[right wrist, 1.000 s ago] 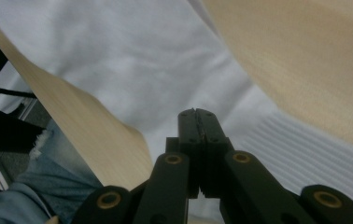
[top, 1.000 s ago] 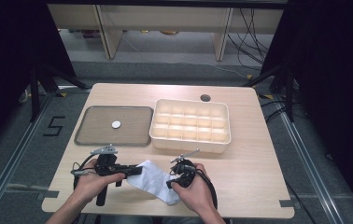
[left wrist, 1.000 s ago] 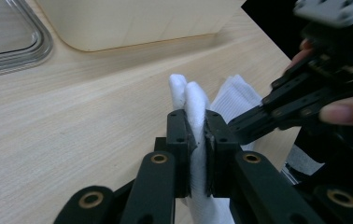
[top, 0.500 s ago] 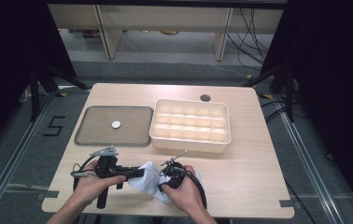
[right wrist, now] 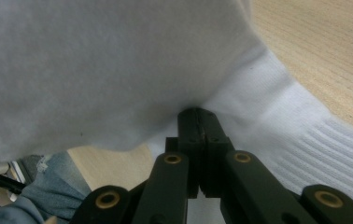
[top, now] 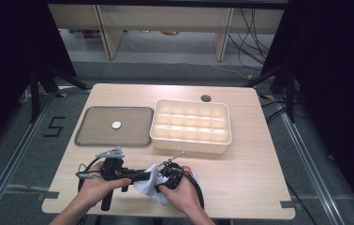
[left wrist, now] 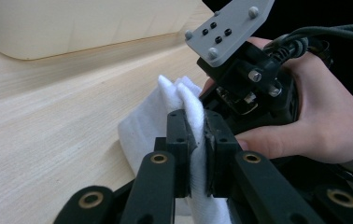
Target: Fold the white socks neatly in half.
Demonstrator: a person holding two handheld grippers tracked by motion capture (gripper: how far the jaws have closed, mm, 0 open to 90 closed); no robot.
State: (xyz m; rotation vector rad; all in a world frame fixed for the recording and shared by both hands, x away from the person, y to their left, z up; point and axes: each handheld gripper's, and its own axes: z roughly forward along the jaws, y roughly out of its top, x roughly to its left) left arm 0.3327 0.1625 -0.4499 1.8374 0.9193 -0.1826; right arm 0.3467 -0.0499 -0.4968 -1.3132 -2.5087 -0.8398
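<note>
Left tool (left wrist: pixel 196 140): I have its two black jaws pressed together on a fold of the white sock (left wrist: pixel 179 100), which stands up in a ridge between the pads. Right tool (right wrist: pixel 198 122): my jaws here meet tightly with the sock (right wrist: pixel 118 60) pinched at their tips; a ribbed cuff (right wrist: pixel 319 135) lies to one side and smooth knit drapes above them.

From the high view, the sock (top: pixel 148 183) lies on the tabletop (top: pixel 250 173) near the front edge, in front of the cream divided box (top: pixel 191 126) and slightly toward its left corner. My left tool (top: pixel 140 176) comes to the sock from the left, the right tool (top: pixel 162 180) from the right, so the two nearly meet over the cloth. My left hand (top: pixel 98 185) and right hand (top: pixel 180 194) grip the handles; the right hand (left wrist: pixel 314 116) with its grey plate (left wrist: pixel 228 28) appears just beyond the sock in the left gripper view.

To the left of the box, just beside it, sits a grey tray (top: pixel 91 138) holding a small white disc (top: pixel 116 125). Behind the box's far right corner there is a round hole (top: pixel 206 98) in the tabletop. The box's compartments look bare, as far as I can tell.
</note>
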